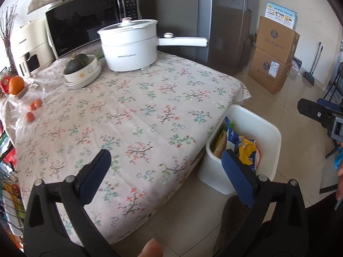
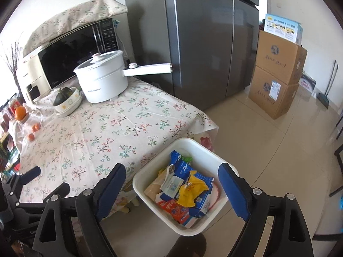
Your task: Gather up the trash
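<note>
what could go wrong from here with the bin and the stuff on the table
1. The white bin is piled high; the yellow wrapper on top might slip out if the bin is bumped.
2. The pot's handle juts past the table edge and could be knocked.
3. An orange perched on a jar could roll off.

The bin (image 2: 216, 160) holding wrappers (image 2: 188, 192) stands on the floor just beside the table's (image 2: 120, 128) corner.
</note>
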Demonstrator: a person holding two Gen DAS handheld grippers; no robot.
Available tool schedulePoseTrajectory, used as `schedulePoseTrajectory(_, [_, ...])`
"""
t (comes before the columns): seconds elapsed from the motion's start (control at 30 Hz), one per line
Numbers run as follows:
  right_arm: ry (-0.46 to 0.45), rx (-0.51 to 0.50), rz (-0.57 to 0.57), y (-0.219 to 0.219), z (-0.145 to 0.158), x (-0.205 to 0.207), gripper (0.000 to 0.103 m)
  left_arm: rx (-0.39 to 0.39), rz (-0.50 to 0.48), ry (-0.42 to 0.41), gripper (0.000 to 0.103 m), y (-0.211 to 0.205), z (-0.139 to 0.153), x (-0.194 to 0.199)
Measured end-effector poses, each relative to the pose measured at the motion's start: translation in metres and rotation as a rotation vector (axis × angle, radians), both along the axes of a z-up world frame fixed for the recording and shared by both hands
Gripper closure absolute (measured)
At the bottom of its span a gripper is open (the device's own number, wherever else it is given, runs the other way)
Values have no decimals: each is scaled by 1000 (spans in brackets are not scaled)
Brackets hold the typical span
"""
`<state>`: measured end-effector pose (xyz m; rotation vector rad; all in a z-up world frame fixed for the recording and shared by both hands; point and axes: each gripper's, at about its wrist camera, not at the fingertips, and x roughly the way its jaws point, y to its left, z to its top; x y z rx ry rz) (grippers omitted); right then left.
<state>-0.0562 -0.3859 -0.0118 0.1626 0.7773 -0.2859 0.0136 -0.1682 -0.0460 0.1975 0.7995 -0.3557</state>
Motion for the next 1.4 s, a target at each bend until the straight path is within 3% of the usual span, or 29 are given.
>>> schedulePoseTrajectory(0.07, [-14,-47,23,18,3,-5,0,0,36,-6,1,17,4,-5])
schedulePoseTrajectory(0.4, [-68,-121,120,86,9,-21,0,-9,166,-78,1,80,18,-32])
schedulePoseTrajectory(0.63, [-107,-142,160,110,16,-15,0,-21,194,-95,1,94,21,-34])
schedulePoseTrajectory(1.4, [-103,-127,170,115,14,-11,0,-64,178,-83,1,97,23,-37])
